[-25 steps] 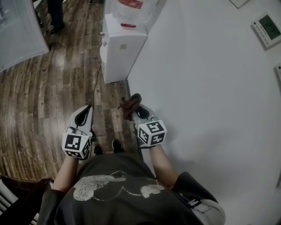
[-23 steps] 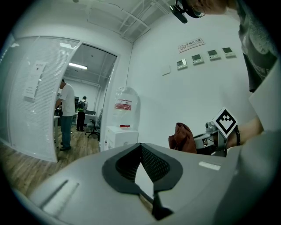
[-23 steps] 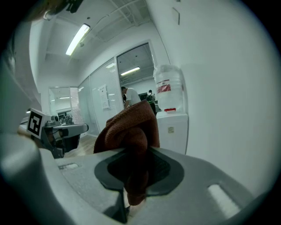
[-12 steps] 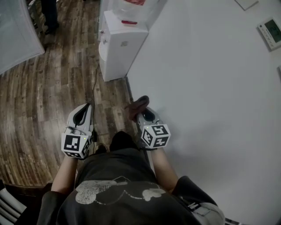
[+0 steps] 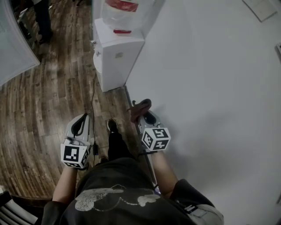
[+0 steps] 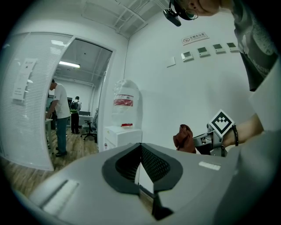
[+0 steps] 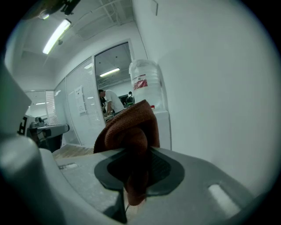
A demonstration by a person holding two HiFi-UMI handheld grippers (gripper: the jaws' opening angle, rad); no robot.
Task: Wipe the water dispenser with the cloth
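Observation:
The white water dispenser (image 5: 115, 57) stands against the wall ahead, with a clear bottle (image 5: 124, 13) with a red label on top. It also shows in the left gripper view (image 6: 123, 136) and the right gripper view (image 7: 163, 125). My right gripper (image 5: 141, 110) is shut on a reddish-brown cloth (image 5: 140, 107), which bunches up above the jaws (image 7: 129, 129). My left gripper (image 5: 81, 122) is shut and holds nothing. Both grippers are some way short of the dispenser.
A white wall (image 5: 210, 88) runs along the right. The floor is dark wood planks (image 5: 48, 101), with a black cable (image 5: 93, 94) trailing from the dispenser. A frosted glass partition (image 5: 15, 44) stands at the left, and people (image 6: 59, 116) stand beyond a doorway.
I have stepped forward; a foot now shows ahead between the grippers. The dispenser sits slightly further left in the head view. Both grippers keep the same state.

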